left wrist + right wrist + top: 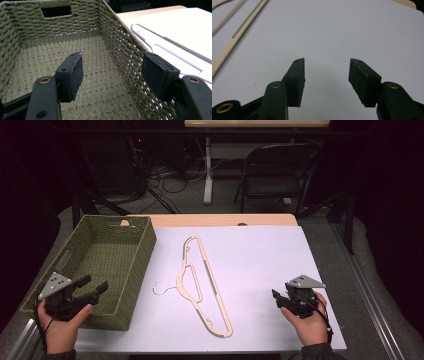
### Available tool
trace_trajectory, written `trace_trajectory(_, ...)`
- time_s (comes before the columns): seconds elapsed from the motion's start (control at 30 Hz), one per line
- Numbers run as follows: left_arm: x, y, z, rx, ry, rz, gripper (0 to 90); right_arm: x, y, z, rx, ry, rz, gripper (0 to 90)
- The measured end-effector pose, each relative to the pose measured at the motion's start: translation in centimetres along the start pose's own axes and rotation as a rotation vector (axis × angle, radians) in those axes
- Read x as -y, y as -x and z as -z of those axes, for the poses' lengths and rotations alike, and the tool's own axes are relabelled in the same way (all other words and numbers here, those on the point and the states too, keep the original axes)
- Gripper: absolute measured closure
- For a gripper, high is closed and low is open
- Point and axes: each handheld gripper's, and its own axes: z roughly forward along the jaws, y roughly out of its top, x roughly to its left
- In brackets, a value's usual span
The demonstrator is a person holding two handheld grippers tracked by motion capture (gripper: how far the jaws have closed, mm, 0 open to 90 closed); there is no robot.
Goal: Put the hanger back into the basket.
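Observation:
A pale wooden clothes hanger (pixel 202 285) with a thin metal hook lies flat in the middle of the white sheet (pixel 260 255); part of the hanger (pixel 172 47) also shows from the left gripper view and an arm of the hanger (pixel 234 37) from the right gripper view. A green woven basket (pixel 132 270) stands at the left. My left gripper (pixel 95 287) hovers over the basket's near end, open, its jaws astride the basket's right wall (pixel 125 47) without touching. My right gripper (pixel 276 299) rests low at the sheet's near right, open with nothing between its jaws.
The basket's floor (pixel 75 50) holds nothing. A bare wooden table edge (pixel 220 220) shows past the sheet. Behind the table stand a folding chair (pixel 275 170) and cables on the floor.

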Motion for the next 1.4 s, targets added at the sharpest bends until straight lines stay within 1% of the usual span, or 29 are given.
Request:
trace_trajectory(0.03, 0.0, 0.1, -0.1, 0.005, -0.002, 0.002, 33.7, -0.1, 0.1, 0.0, -0.004, -0.004, 0.016, 46.5)
trace_trajectory(0.07, 0.0, 0.1, -0.1, 0.005, -0.002, 0.002, 33.6, -0.1, 0.1, 0.0, -0.004, -0.004, 0.016, 46.5)
trace_trajectory(0.1, 0.0, 0.2, -0.2, 0.012, -0.003, 0.002, 33.6, -0.2, 0.0, -0.1, 0.008, -0.009, 0.027, 48.5)
trace_trajectory(0.17, 0.0, 0.5, -0.3, 0.016, -0.008, -0.005, 33.6, -0.4, -0.1, 0.1, -0.004, -0.019, 0.030, 48.9)
trace_trajectory(0.23, 0.0, 0.6, -0.3, 0.021, -0.009, -0.008, 33.6, -0.5, -0.3, 0.0, 0.006, -0.022, 0.035, 48.3)
trace_trajectory(0.27, 0.1, 0.7, -0.3, 0.025, -0.008, -0.009, 33.6, -1.0, -0.6, 0.1, 0.022, -0.045, 0.022, 48.9)
trace_trajectory(0.3, 0.0, 0.8, -0.3, 0.028, -0.014, -0.013, 33.6, -1.4, -0.8, 0.1, 0.007, -0.050, 0.017, 50.4)
trace_trajectory(0.33, 0.0, 0.8, -0.3, 0.028, -0.014, -0.013, 33.5, -1.4, -0.8, 0.1, 0.007, -0.050, 0.017, 50.4)
trace_trajectory(0.37, -0.1, 0.9, -0.3, 0.033, -0.013, -0.009, 33.5, -2.3, -1.1, 0.3, -0.020, -0.054, 0.022, 52.1)
trace_trajectory(0.47, -0.3, 1.2, -0.2, 0.040, -0.012, -0.017, 33.6, -3.9, -1.5, 0.6, -0.040, -0.063, 0.049, 53.5)
trace_trajectory(0.57, -0.4, 1.3, -0.1, 0.039, -0.006, -0.018, 33.6, -6.5, -1.7, 1.0, -0.052, -0.074, 0.080, 53.3)
trace_trajectory(0.63, -0.4, 1.3, -0.1, 0.038, -0.003, -0.014, 33.6, -8.2, -1.9, 1.1, -0.060, -0.066, 0.087, 53.2)
trace_trajectory(0.67, -0.4, 1.3, -0.1, 0.038, -0.003, -0.014, 33.6, -8.2, -1.9, 1.1, -0.060, -0.066, 0.087, 53.2)
trace_trajectory(0.7, -0.4, 1.2, 0.0, 0.038, -0.001, -0.013, 33.6, -9.7, -2.1, 1.1, -0.072, -0.062, 0.092, 53.3)
trace_trajectory(0.73, -0.4, 1.2, 0.0, 0.037, 0.001, -0.012, 33.6, -9.7, -2.1, 1.1, -0.072, -0.062, 0.092, 53.3)
trace_trajectory(0.77, -0.4, 1.2, 0.0, 0.038, 0.001, -0.012, 33.6, -10.9, -2.3, 0.9, -0.092, -0.100, 0.091, 53.3)
trace_trajectory(0.8, -0.4, 1.2, 0.0, 0.038, 0.001, -0.012, 33.6, -10.9, -2.3, 0.9, -0.092, -0.100, 0.091, 53.3)
trace_trajectory(0.87, -0.4, 1.3, 0.0, 0.038, 0.002, -0.014, 33.6, -12.0, -2.4, -0.3, -0.105, -0.127, 0.089, 53.4)
trace_trajectory(0.93, -0.4, 1.2, 0.0, 0.038, 0.002, -0.012, 33.6, -12.2, -2.4, -0.5, -0.111, -0.138, 0.086, 53.5)
trace_trajectory(0.97, -0.4, 1.2, 0.1, 0.034, 0.002, -0.012, 33.6, -13.1, -2.4, -1.3, -0.115, -0.180, 0.085, 54.1)
trace_trajectory(1.0, -0.4, 1.2, 0.1, 0.034, 0.002, -0.012, 33.6, -13.1, -2.4, -1.3, -0.115, -0.180, 0.085, 54.1)
trace_trajectory(1.03, -0.4, 1.2, 0.1, 0.035, 0.005, -0.011, 33.6, -13.9, -2.5, -1.8, -0.120, -0.221, 0.083, 55.0)
trace_trajectory(1.07, -0.4, 1.2, 0.1, 0.035, 0.005, -0.011, 33.6, -13.9, -2.5, -1.8, -0.120, -0.221, 0.083, 55.0)
trace_trajectory(1.1, -0.4, 1.2, 0.2, 0.034, 0.007, -0.009, 33.6, -14.8, -2.6, -2.4, -0.126, -0.255, 0.084, 56.7)
trace_trajectory(1.17, -0.5, 1.2, 0.2, 0.033, 0.006, -0.010, 33.6, -15.5, -2.7, -3.2, -0.124, -0.288, 0.086, 56.9)
trace_trajectory(1.23, -0.5, 1.2, 0.2, 0.032, 0.007, -0.010, 33.6, -16.0, -2.7, -4.1, -0.133, -0.316, 0.075, 57.0)
trace_trajectory(1.3, -0.5, 1.3, 0.1, 0.037, 0.007, -0.012, 33.6, -16.4, -2.5, -5.3, -0.125, -0.365, 0.068, 57.5)
trace_trajectory(1.37, -0.4, 1.3, 0.0, 0.037, 0.004, -0.014, 33.6, -16.6, -2.4, -6.3, -0.129, -0.389, 0.048, 58.0)
trace_trajectory(1.4, -0.4, 1.3, 0.0, 0.037, 0.002, -0.015, 33.6, -16.8, -2.3, -6.8, -0.125, -0.421, 0.042, 58.5)
